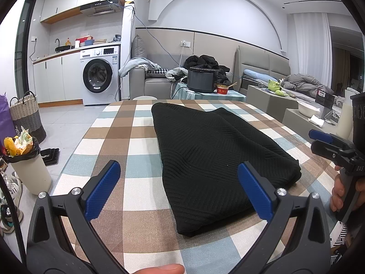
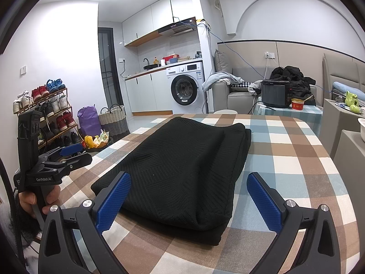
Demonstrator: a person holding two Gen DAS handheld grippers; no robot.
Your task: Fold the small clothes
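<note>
A black ribbed knit garment [image 1: 212, 159] lies folded into a long rectangle on the checked tablecloth [image 1: 127, 137], running away from me. My left gripper [image 1: 179, 169] is open above its near left corner, one blue finger over bare cloth, the other over the garment, holding nothing. My right gripper [image 2: 189, 178] is open too and straddles the garment's [image 2: 182, 166] near right corner without touching it. Each gripper shows in the other's view, held by a hand: the right gripper [image 1: 316, 140] at the far right edge, the left gripper [image 2: 79, 154] at the left edge.
A full rubbish bin [image 1: 29, 166], a woven basket [image 1: 25, 114] and a shoe rack [image 2: 45, 114] stand on the floor left of the table. Beyond the far edge are a washing machine [image 1: 100, 75], a sofa and a side table with a black cooker [image 1: 202, 80].
</note>
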